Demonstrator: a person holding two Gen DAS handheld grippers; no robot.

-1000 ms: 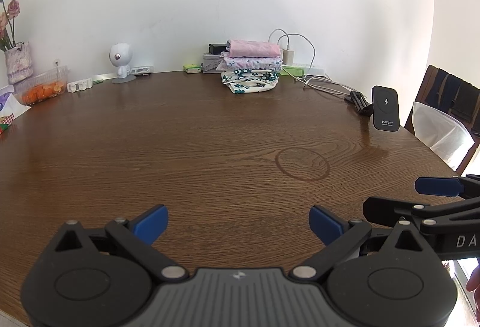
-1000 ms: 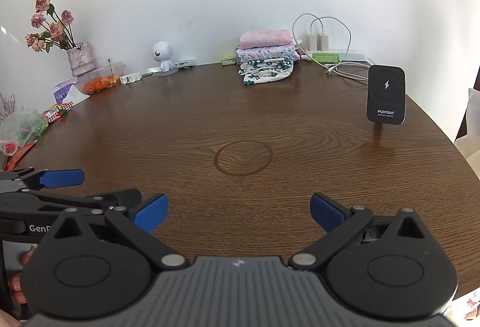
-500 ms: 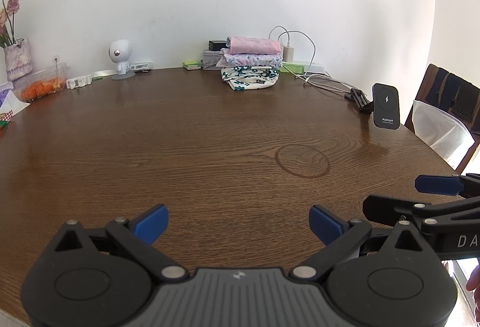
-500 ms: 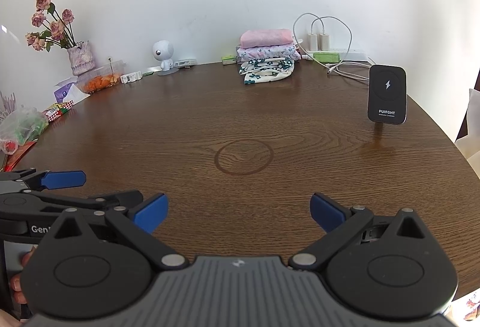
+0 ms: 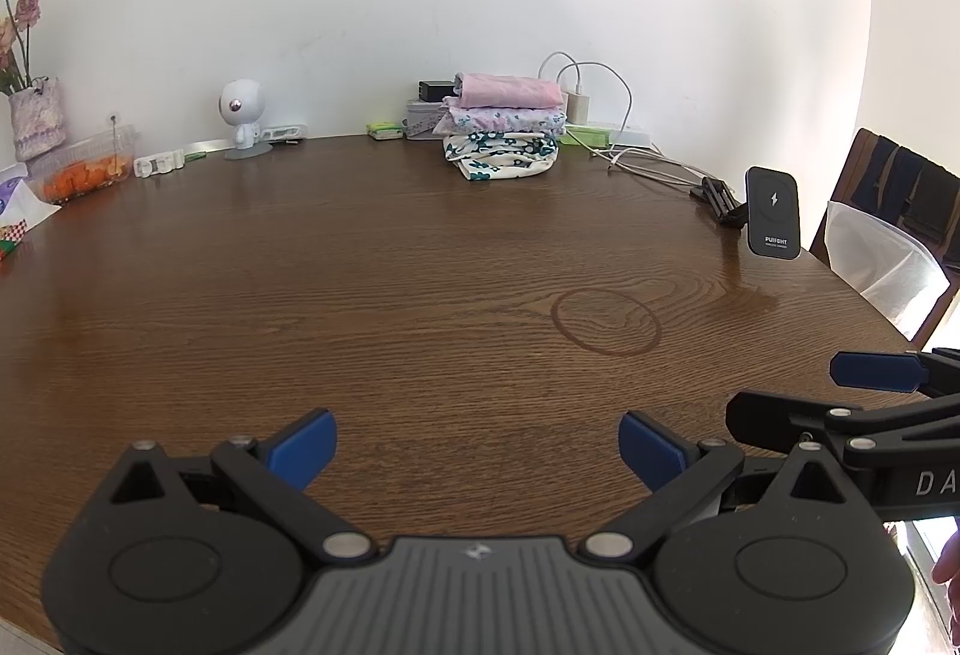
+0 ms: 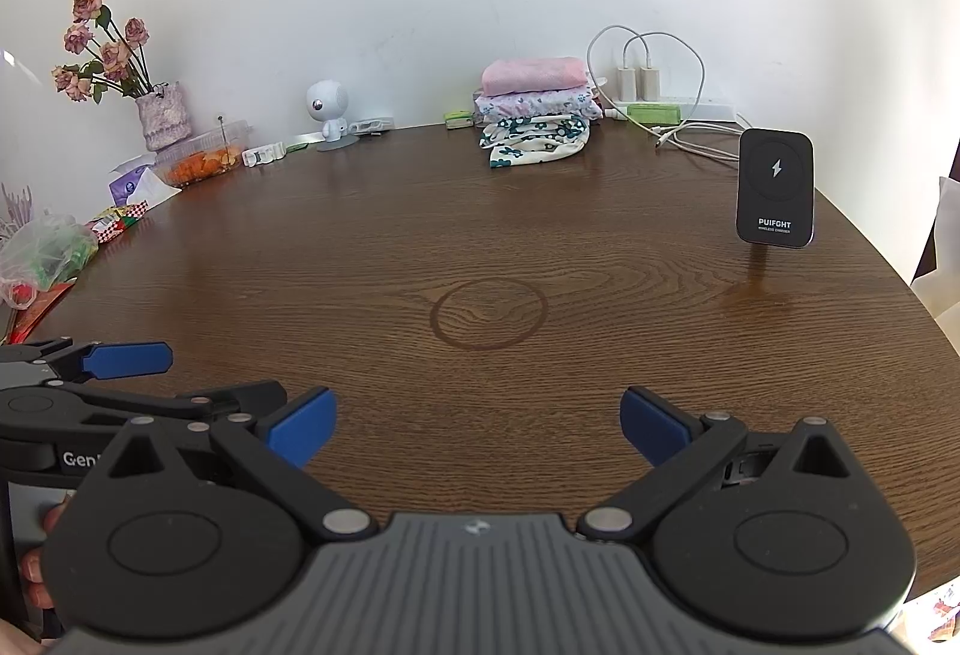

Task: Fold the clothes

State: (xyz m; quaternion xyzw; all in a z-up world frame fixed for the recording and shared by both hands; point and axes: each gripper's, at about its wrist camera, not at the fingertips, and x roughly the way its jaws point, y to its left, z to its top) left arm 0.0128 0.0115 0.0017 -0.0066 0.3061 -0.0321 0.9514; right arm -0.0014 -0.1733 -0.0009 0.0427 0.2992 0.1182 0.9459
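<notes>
three folded garments (image 5: 501, 129) sit stacked far ahead of our jaws; left gripper (image 5: 477, 448) and right gripper (image 6: 477, 424) gape empty; no unfolded clothing visible.

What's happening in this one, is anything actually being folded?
Not at this moment. Both handheld tools, the left tool and the right tool, hang open and empty over the near edge of the round wooden table, side by side. Three folded garments sit in a stack of clothes at the far edge by the wall. No unfolded garment is in view.
</notes>
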